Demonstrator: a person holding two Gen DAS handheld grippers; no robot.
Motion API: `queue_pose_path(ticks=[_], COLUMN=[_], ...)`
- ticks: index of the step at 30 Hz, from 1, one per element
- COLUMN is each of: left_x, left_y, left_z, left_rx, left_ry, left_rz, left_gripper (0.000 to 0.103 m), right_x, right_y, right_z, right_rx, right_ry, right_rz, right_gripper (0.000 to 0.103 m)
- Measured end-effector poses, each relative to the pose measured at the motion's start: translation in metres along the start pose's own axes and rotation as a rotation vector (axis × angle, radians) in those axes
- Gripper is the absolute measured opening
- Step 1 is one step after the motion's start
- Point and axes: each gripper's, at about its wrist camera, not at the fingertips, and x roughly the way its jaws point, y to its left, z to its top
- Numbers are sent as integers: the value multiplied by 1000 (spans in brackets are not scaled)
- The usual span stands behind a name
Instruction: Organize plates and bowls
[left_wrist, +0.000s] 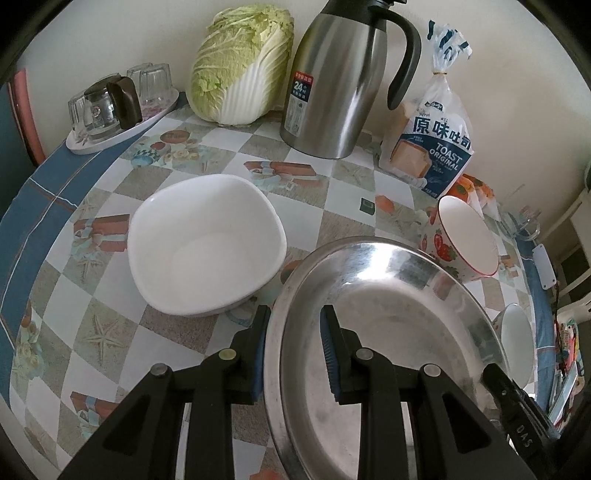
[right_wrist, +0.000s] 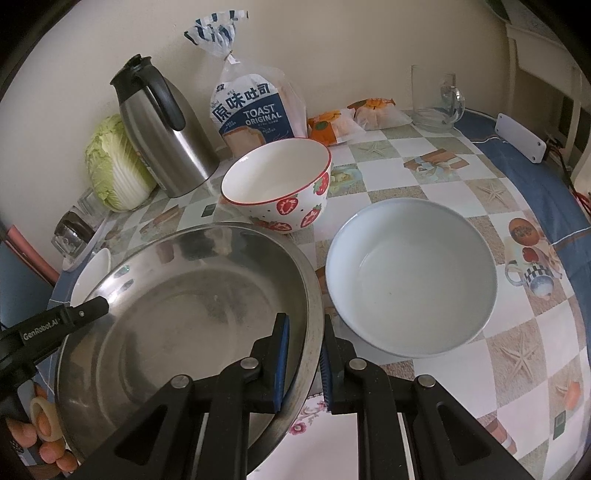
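A wide steel bowl (left_wrist: 388, 332) (right_wrist: 184, 314) is held from both sides. My left gripper (left_wrist: 295, 314) is shut on its left rim, one pad inside and one outside. My right gripper (right_wrist: 304, 319) is shut on the opposite rim the same way. A white squarish bowl (left_wrist: 207, 247) (right_wrist: 90, 273) stands just left of the steel bowl. Behind it is a strawberry-patterned bowl (left_wrist: 469, 240) (right_wrist: 277, 184). To the steel bowl's right, a pale round bowl (right_wrist: 410, 277) (left_wrist: 517, 343) rests on the table. All the bowls look empty.
Along the wall stand a cabbage (left_wrist: 240, 62), a steel thermos jug (left_wrist: 340, 81), a toast bag (right_wrist: 251, 110) and a tray of glasses (left_wrist: 118, 107). Snack packets (right_wrist: 332, 125), a glass mug (right_wrist: 439, 99) and a white box (right_wrist: 521, 140) sit far right. A floral plate (right_wrist: 325, 443) lies under my right gripper.
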Motion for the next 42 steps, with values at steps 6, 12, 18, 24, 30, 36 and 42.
queue_pose_path(ticks=[6, 12, 18, 24, 30, 36, 42], left_x=[5, 8, 11, 15, 22, 23, 26], left_y=[0, 0, 0, 1, 2, 1, 2], left_z=[-2, -3, -3, -5, -8, -8, -9], left_rx=[3, 4, 8, 10, 11, 16, 15], left_ry=[11, 15, 18, 41, 68, 71, 79], left_rz=[6, 14, 21, 29, 37, 41, 45], left_gripper=[27, 27, 27, 28, 28, 29, 29], right_x=[1, 4, 7, 8, 11, 12, 11], right_y=[0, 0, 2, 2, 3, 2, 4], right_z=[1, 0, 1, 0, -1, -2, -3], right_rx=[3, -2, -10, -14, -15, -22, -32], right_ry=[1, 5, 7, 9, 16, 15, 8], right_rz=[-2, -9, -18, -26, -31, -37, -44], right_gripper=[17, 17, 17, 16, 16, 17, 17])
